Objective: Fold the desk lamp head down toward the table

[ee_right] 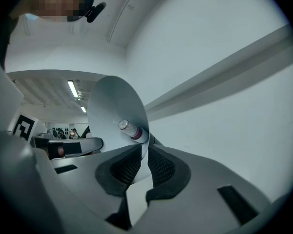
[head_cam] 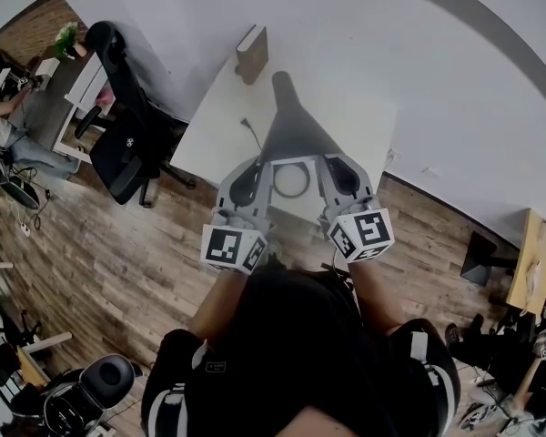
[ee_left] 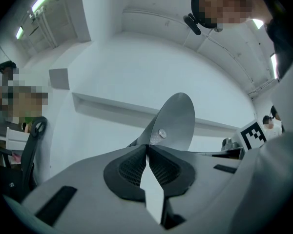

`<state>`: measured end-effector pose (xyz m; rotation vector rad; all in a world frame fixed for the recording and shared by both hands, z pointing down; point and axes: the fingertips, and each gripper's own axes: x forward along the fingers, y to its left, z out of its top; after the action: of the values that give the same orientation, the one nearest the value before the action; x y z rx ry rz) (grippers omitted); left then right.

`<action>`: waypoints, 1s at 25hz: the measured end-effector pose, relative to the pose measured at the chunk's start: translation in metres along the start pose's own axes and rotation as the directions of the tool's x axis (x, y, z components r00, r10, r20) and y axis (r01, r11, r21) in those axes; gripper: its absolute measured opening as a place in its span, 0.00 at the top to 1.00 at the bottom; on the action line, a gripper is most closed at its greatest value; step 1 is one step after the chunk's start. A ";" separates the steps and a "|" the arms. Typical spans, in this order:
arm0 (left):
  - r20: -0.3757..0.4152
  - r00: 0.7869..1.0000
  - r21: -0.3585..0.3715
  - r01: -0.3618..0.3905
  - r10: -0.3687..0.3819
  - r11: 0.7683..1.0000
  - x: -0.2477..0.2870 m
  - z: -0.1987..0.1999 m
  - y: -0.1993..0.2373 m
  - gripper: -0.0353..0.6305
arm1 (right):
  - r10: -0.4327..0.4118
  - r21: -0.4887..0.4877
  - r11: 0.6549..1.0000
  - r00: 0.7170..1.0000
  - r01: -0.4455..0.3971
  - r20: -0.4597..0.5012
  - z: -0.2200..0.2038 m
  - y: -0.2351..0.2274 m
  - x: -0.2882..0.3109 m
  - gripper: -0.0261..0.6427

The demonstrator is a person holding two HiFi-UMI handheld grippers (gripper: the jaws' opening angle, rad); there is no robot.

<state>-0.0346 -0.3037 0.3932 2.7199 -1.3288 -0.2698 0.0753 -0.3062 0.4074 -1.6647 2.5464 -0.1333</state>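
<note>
The left tongs [head_cam: 257,166] and the right tongs [head_cam: 328,162] are both closed on the thin rim of the lamp head [head_cam: 293,127]. The head stands over the white desk [head_cam: 220,126].

desk lamp [head_cam: 291,130]: 1 | grippers [head_cam: 257,162] [head_cam: 333,160]: 2 | white table [head_cam: 220,126]: 1 | box [head_cam: 252,53]: 1
</note>
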 end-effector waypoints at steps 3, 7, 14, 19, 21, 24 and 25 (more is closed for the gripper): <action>-0.006 1.000 -0.001 0.003 -0.003 1.000 -0.002 -0.006 0.000 0.89 | -0.001 0.004 1.000 1.000 0.001 -0.008 -0.005 0.000 -0.001 0.88; -0.018 1.000 0.013 0.003 -0.003 1.000 -0.002 -0.012 0.001 0.89 | -0.002 0.013 1.000 1.000 0.002 -0.015 -0.010 -0.001 0.000 0.89; -0.042 0.999 0.036 -0.005 0.007 0.999 -0.003 -0.020 0.004 0.89 | -0.001 0.019 1.000 0.999 0.002 -0.036 -0.021 -0.003 0.001 0.89; -0.058 0.998 0.046 -0.002 0.005 0.999 -0.003 -0.032 0.005 0.89 | -0.002 0.013 1.000 0.998 0.003 -0.066 -0.033 -0.005 0.003 0.89; -0.066 0.998 0.048 -0.011 0.014 0.999 -0.004 -0.036 0.006 0.90 | -0.002 0.009 1.000 0.997 0.002 -0.075 -0.037 -0.005 0.003 0.89; -0.085 0.996 0.046 -0.018 0.022 0.999 -0.002 -0.045 0.008 0.90 | -0.002 0.006 1.000 0.996 0.002 -0.094 -0.045 -0.009 0.005 0.89; -0.093 0.995 0.044 -0.019 0.023 0.999 -0.001 -0.048 0.009 0.90 | -0.001 0.006 1.000 0.995 0.002 -0.103 -0.048 -0.010 0.005 0.89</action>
<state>-0.0322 -0.3075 0.4419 2.7146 -1.3532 -0.1121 0.0765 -0.3142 0.4561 -1.7006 2.6154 -0.2321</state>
